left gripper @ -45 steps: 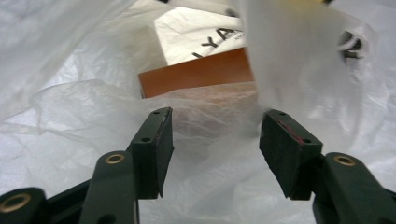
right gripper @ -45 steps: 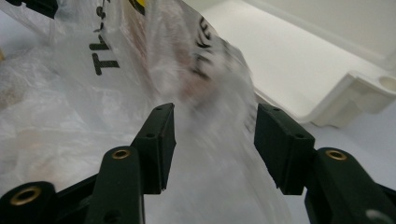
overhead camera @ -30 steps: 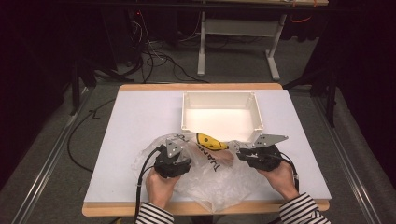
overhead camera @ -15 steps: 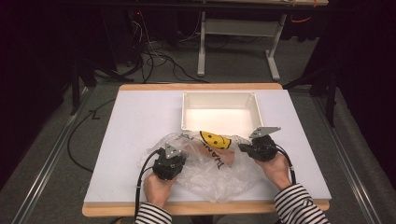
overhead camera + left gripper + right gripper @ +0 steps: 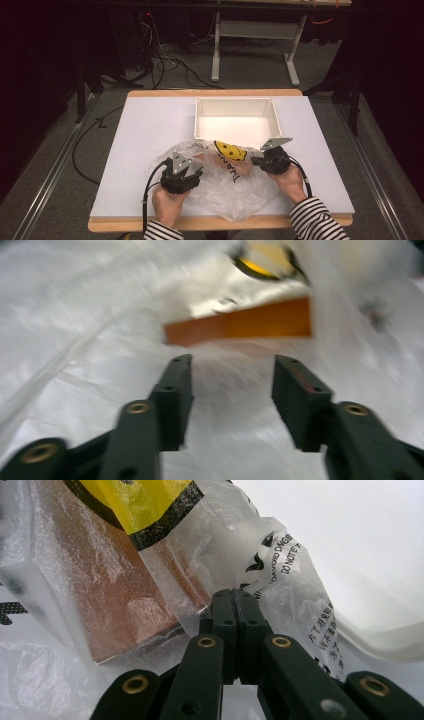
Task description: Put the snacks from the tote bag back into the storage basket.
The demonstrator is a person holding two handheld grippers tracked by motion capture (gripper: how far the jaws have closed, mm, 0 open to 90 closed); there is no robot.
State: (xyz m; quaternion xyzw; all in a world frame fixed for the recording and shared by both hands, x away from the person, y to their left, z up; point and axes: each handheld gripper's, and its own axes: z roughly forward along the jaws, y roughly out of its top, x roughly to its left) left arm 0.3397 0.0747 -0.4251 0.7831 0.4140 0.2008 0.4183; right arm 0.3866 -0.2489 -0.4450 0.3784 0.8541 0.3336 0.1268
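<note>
A crumpled clear plastic bag (image 5: 225, 187) with a yellow smiley print (image 5: 230, 149) lies at the table's front middle. Inside it is an orange-brown box (image 5: 125, 600). My right gripper (image 5: 233, 597) is shut on a fold of the bag's film beside the box; in the high view this right gripper (image 5: 256, 161) sits at the bag's right edge. My left gripper (image 5: 190, 172) rests on the bag's left part. In the blurred left gripper view, the left gripper (image 5: 232, 365) is open above the film, with the orange box (image 5: 240, 322) ahead of it.
An empty white tray (image 5: 235, 102) stands just behind the bag, at the table's back middle. The white tabletop (image 5: 150, 130) is bare to the left and right of the bag. The wooden front edge (image 5: 220, 222) runs close to the person's striped sleeves.
My right gripper has turned and shifted slightly left, holding the bag's edge, and the smiley print has slid a little right. The left gripper has barely moved.
</note>
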